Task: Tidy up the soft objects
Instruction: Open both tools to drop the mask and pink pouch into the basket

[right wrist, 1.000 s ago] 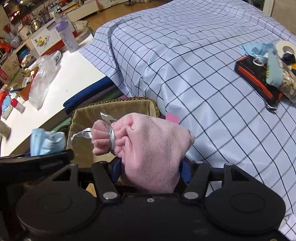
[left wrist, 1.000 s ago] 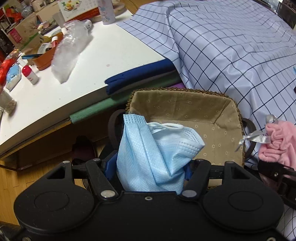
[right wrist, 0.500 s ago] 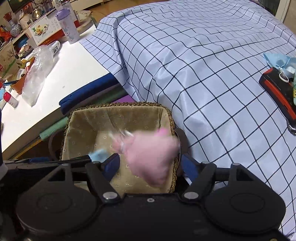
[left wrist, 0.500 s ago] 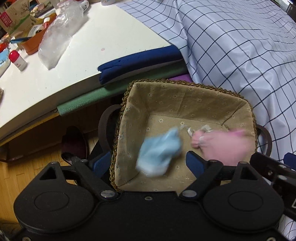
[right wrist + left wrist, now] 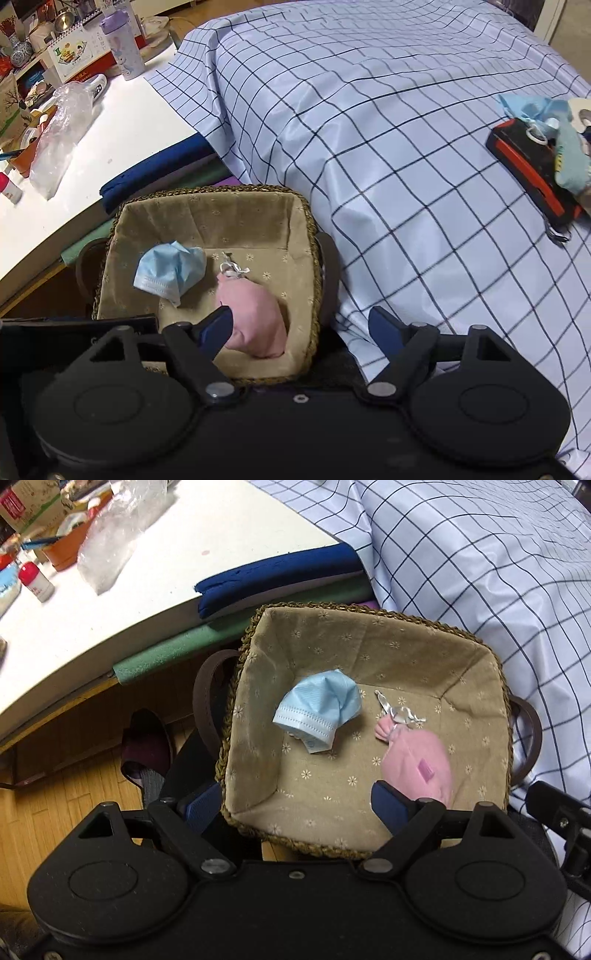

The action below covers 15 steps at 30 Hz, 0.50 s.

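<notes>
Both drops are in, grippers hanging empty over the basket [image 5: 491, 686]!

The left gripper [image 5: 295, 806] stands wide with nothing between its jaws, and the right gripper [image 5: 301, 325] has just been opening, nothing pinched. Ahead of the left lies the mask [image 5: 319, 710]; the pink pouch [image 5: 255, 317] sits just under the right's near finger. The risk: a finger snags the pouch's ribbon [image 5: 232, 269] on the way up and drags it out.

Mask [image 5: 317, 710] lies left of pouch [image 5: 417, 760] in basket [image 5: 369, 642].
</notes>
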Each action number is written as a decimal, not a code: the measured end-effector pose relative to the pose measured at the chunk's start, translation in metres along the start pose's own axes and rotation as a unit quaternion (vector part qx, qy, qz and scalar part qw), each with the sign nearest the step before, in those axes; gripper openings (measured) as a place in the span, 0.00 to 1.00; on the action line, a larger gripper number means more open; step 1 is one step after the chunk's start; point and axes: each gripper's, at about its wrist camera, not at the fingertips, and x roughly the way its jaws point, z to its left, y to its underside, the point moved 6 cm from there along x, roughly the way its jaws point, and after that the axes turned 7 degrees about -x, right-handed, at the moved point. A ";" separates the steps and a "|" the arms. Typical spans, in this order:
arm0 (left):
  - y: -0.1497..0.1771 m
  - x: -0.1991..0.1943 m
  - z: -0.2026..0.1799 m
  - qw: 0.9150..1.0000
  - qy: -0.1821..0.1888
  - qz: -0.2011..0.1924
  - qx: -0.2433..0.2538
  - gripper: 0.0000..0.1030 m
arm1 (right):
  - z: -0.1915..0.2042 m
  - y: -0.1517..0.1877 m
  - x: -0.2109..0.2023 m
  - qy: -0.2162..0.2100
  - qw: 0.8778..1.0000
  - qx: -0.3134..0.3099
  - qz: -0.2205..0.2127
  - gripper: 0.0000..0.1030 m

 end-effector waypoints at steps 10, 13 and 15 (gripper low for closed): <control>0.021 -0.024 -0.008 1.000 -0.004 -0.022 0.021 0.82 | -0.016 0.019 -0.024 0.003 1.000 0.024 -0.010 0.99; 0.029 -0.031 -0.012 0.999 0.001 -0.027 0.027 0.82 | -0.020 0.026 -0.027 0.005 0.999 0.030 -0.009 0.99; 0.033 -0.037 -0.014 0.999 0.003 -0.031 0.028 0.82 | -0.024 0.031 -0.031 0.007 0.999 0.035 -0.012 1.00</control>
